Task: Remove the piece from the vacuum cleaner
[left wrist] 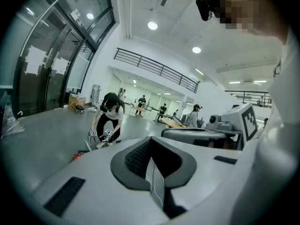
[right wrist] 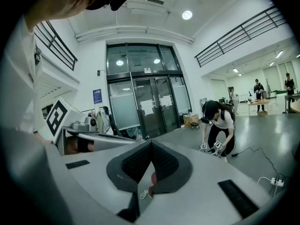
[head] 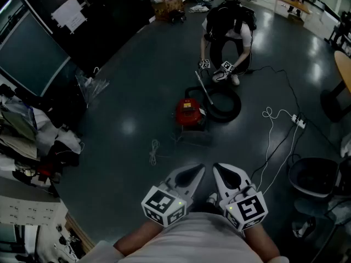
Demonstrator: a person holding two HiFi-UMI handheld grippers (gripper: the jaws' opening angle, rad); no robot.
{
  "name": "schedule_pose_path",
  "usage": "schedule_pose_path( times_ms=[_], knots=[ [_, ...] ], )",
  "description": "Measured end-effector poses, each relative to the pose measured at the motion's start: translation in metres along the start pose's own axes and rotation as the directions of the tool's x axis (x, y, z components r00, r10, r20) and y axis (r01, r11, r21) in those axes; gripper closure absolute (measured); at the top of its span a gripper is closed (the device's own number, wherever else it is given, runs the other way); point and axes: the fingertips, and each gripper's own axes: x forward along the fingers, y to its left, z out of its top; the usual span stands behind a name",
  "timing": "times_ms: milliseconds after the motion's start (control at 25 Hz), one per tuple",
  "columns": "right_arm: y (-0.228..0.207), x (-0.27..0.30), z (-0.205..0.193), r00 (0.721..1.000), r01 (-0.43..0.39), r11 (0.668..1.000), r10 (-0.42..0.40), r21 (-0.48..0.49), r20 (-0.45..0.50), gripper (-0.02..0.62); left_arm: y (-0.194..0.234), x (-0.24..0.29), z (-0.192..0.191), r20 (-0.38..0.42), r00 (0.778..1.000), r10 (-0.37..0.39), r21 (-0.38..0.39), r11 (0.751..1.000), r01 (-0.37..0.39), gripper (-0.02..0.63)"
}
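Note:
A red vacuum cleaner [head: 188,112] stands on the dark floor some way ahead, with a black hose [head: 225,106] coiled beside it and a metal tube [head: 204,88] rising from it. Another person [head: 227,32] crouches over it with two marker-cube grippers at the tube. My left gripper [head: 200,169] and right gripper [head: 218,167] are side by side close to my body, both shut and empty, pointing toward the vacuum. The left gripper view shows the shut jaws [left wrist: 150,138] and a sliver of red vacuum [left wrist: 76,156]. The right gripper view shows the shut jaws [right wrist: 151,142] and the crouching person [right wrist: 218,125].
A white power strip [head: 299,121] with trailing cables lies to the right, and a small cable coil [head: 154,152] lies left of centre. An office chair [head: 315,175] stands at the right, cluttered desks [head: 22,130] at the left, and a round table edge [head: 344,70] at the far right.

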Motion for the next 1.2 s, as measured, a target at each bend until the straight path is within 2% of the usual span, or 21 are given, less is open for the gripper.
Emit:
schedule_pose_path(
  times_ms=[360, 680, 920, 1040, 1200],
  knots=[
    [-0.019, 0.001, -0.011, 0.999, -0.044, 0.999, 0.044, -0.014, -0.009, 0.583, -0.004, 0.018, -0.013, -0.015, 0.999, 0.034, -0.006, 0.999, -0.034, 0.601],
    [-0.027, 0.028, -0.011, 0.995, -0.092, 0.995, 0.091, -0.026, -0.044, 0.583, 0.020, 0.028, -0.008, -0.016, 0.997, 0.074, -0.014, 0.997, -0.074, 0.601],
    [-0.040, 0.083, -0.027, 0.985, -0.152, 0.988, 0.152, -0.001, -0.087, 0.583, 0.074, 0.050, -0.008, -0.012, 0.998, 0.059, -0.019, 0.998, -0.060, 0.601],
    [-0.057, 0.124, -0.032, 0.984, -0.140, 0.989, 0.134, -0.045, -0.119, 0.581, 0.113, 0.068, -0.003, -0.014, 1.000, 0.027, 0.023, 0.999, -0.026, 0.601],
    [-0.090, 0.185, -0.047, 0.978, -0.117, 0.991, 0.103, -0.067, -0.184, 0.581, 0.173, 0.099, -0.010, -0.071, 0.997, -0.028, 0.085, 0.996, 0.034, 0.601]
  ],
)
